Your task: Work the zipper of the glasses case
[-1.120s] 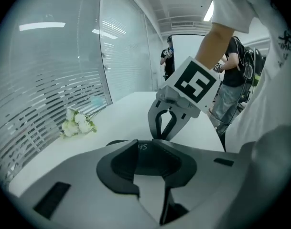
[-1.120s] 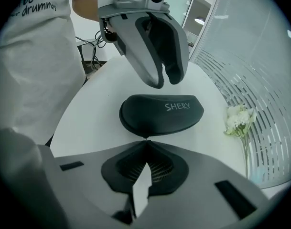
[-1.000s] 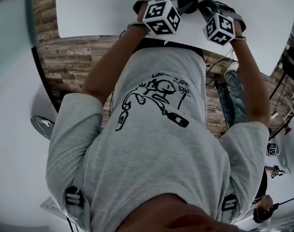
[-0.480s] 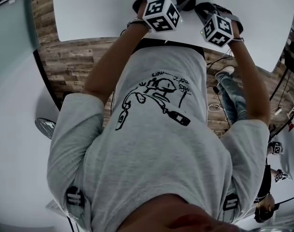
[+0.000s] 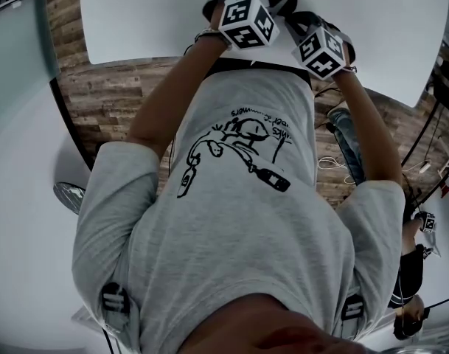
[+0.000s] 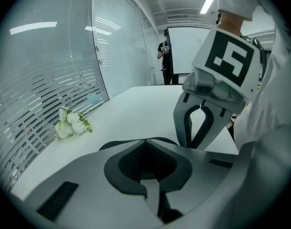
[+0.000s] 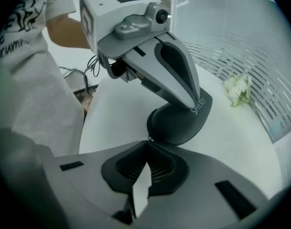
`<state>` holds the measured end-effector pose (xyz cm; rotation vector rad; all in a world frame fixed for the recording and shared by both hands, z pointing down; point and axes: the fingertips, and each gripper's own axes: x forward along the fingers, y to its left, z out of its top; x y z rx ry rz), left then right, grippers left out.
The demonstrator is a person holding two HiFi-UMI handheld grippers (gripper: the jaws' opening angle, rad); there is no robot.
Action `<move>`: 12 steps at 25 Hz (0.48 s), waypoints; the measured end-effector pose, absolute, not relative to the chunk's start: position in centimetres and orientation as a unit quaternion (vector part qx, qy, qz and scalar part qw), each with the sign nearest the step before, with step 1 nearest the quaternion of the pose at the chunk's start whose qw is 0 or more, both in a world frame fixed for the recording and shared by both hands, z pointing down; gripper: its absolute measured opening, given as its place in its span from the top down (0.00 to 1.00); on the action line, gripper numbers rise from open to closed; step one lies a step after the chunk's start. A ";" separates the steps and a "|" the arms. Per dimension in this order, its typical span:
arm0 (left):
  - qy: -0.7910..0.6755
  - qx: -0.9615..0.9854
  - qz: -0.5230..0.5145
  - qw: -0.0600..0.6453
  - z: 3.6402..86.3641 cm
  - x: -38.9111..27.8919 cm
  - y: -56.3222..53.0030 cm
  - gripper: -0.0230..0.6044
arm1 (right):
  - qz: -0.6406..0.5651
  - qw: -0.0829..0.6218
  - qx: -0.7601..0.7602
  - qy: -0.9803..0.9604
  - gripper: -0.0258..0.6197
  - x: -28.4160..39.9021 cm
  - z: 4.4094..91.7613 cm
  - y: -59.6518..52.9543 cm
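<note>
1. The dark glasses case (image 7: 179,120) lay on the white table (image 5: 150,13), close to the table's edge in front of the person and between the two grippers.
2. The left gripper (image 6: 146,140) had its fingers closed tight together. It slanted down onto the case from above, with its tips against the case. I couldn't tell whether they pinched any of it.
3. The right gripper (image 7: 148,141) had its fingers shut too. Its tips touched the case's near edge, where a small glinting bit showed right at them.
4. The two grippers stood close, side by side.
5. A bunch of white flowers (image 6: 71,123) lay well apart from the case, further along the table beside the glass wall (image 6: 112,56).
</note>
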<state>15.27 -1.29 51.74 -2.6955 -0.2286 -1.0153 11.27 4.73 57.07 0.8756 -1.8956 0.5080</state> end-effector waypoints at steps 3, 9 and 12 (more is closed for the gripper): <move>-0.075 -0.926 -0.347 0.128 51.8 15.3 -1.3 0.93 | 0.248 0.445 0.396 -0.764 0.95 10.5 57.1 4.6; -0.062 -0.929 -0.344 0.121 51.8 15.2 -1.7 0.93 | 0.264 0.436 0.415 -0.754 0.95 10.2 57.1 4.2; -0.058 -0.936 -0.338 0.078 51.8 15.6 -1.9 0.93 | 0.255 0.446 0.424 -0.746 0.94 10.9 57.2 4.2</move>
